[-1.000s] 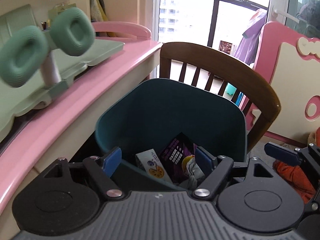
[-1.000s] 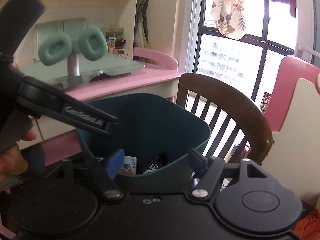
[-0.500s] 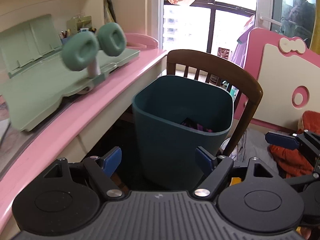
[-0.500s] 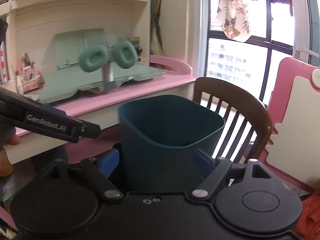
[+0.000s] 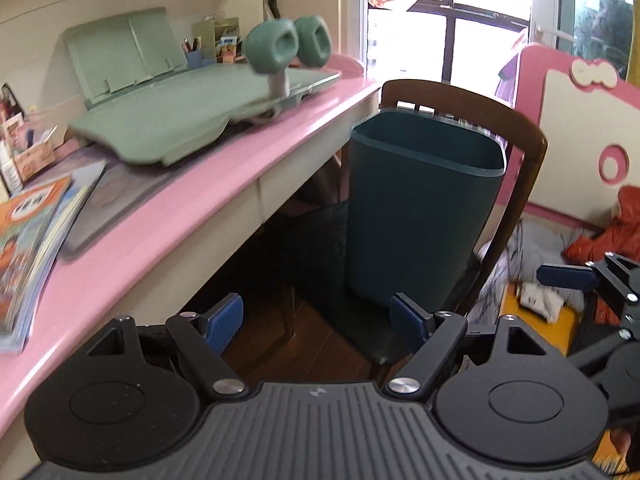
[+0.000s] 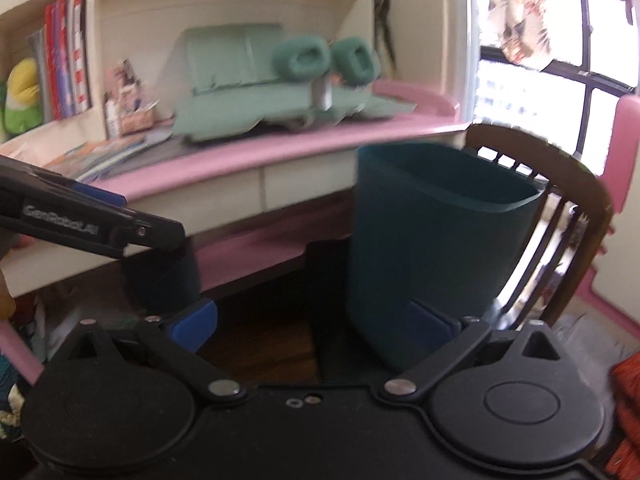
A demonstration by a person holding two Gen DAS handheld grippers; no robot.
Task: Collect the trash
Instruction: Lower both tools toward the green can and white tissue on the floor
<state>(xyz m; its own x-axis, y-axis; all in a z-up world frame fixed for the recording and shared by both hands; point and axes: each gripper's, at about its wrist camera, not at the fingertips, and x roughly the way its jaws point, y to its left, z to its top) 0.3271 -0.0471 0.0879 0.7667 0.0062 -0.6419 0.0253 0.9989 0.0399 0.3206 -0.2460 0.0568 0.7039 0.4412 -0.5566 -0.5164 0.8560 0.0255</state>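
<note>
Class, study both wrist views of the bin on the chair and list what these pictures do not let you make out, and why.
- Inside of the teal bin: both views look at its side, so the wall hides any contents.
- Desk items in the right wrist view: motion blur smears the green reading stand and books.
- Pen cup labels, left wrist view: too small.
- Right gripper, left wrist view: cut off by the edge.

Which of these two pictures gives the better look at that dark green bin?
The left wrist view. There the bin is sharp, with its whole rim and front wall visible as it stands on the wooden chair. The right wrist view shows the same bin but motion-blurred, its lower part hidden behind a blue fingertip.
</note>
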